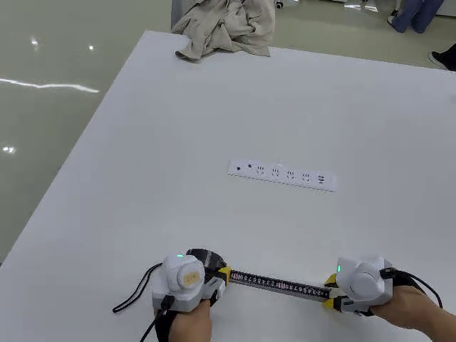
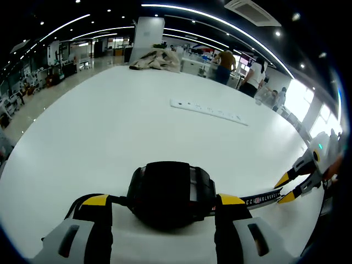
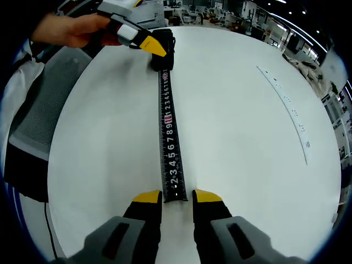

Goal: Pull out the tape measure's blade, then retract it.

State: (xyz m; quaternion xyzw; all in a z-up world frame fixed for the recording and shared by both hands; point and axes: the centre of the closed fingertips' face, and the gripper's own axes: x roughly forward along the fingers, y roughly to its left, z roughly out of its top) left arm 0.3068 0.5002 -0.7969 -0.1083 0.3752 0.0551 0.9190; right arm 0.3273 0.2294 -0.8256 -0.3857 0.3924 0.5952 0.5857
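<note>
A black tape measure case (image 1: 205, 258) rests on the white table (image 1: 178, 142) near its front edge, and my left gripper (image 1: 214, 274) is shut on it. In the left gripper view the case (image 2: 170, 192) sits squeezed between the two yellow-tipped jaws. The blade (image 1: 279, 284) is drawn out to the right, lying low over the table. My right gripper (image 1: 330, 291) is shut on the blade's end. In the right gripper view the blade (image 3: 168, 132) runs straight from the jaws to the case (image 3: 163, 52).
A white power strip (image 1: 281, 175) lies mid-table beyond the blade. A crumpled beige cloth (image 1: 224, 27) sits at the far edge. A black wrist strap (image 1: 132, 296) trails left of the left gripper. A grey mesh chair (image 3: 44, 115) stands beside the table.
</note>
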